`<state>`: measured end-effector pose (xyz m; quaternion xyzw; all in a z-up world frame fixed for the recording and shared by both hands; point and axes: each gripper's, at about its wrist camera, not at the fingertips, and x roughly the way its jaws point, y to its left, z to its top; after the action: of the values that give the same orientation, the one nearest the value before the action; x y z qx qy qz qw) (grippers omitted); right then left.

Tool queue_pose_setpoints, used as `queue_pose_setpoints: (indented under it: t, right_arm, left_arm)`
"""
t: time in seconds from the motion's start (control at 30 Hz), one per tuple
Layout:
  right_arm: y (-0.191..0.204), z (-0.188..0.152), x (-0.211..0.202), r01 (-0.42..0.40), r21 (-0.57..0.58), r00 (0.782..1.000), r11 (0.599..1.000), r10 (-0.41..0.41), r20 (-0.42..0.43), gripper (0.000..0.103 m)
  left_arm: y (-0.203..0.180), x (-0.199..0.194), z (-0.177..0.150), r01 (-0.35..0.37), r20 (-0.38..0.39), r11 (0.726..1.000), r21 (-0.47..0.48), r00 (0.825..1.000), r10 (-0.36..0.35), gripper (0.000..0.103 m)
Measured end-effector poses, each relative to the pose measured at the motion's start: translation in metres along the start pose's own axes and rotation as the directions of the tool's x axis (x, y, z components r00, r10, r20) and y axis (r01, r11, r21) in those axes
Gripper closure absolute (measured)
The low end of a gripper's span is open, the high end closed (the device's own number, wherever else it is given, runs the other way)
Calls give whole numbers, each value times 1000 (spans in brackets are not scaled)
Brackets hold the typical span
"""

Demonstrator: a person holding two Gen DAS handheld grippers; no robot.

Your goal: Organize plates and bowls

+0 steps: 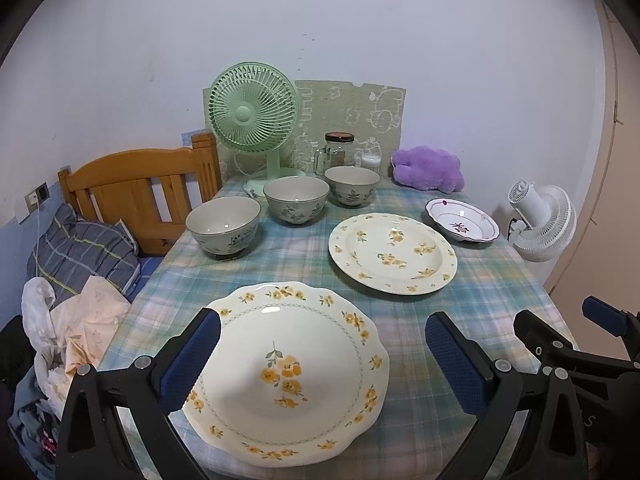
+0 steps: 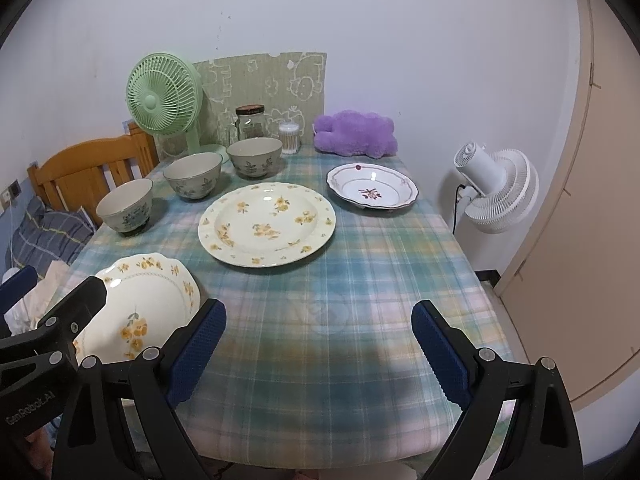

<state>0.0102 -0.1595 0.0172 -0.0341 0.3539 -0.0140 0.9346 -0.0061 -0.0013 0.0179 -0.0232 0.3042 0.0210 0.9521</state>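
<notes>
Left claw [image 1: 322,354], jaws wide and empty, straddles the scalloped yellow-flower plate [image 1: 288,372] at lower centre of the left view. Right claw [image 2: 318,346], equally wide, hangs over bare plaid bench [image 2: 360,280]. The plate lies flat, face up, roughly round with no clear long axis; its flower stem points up-frame. Probably stiff, glazed, slippery and breakable: pinch the rim. Three floral bowls [image 1: 297,199] line the upper left.
</notes>
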Motion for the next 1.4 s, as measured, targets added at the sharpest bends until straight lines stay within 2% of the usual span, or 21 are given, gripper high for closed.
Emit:
queue_pose_setpoints:
  t: [0.5,1.4]
  right_arm:
    - [-5,-1,5,-7,23,999,1000,7,-34,7]
    - [-9,-1,1,13,16,1000,1000,-13,-24,7]
  left_arm:
    - [-2,0,-5,6,-7,1000,12,1000,-6,1]
    - [-5,-1,-2,12,-2,1000,10,1000,-12,1]
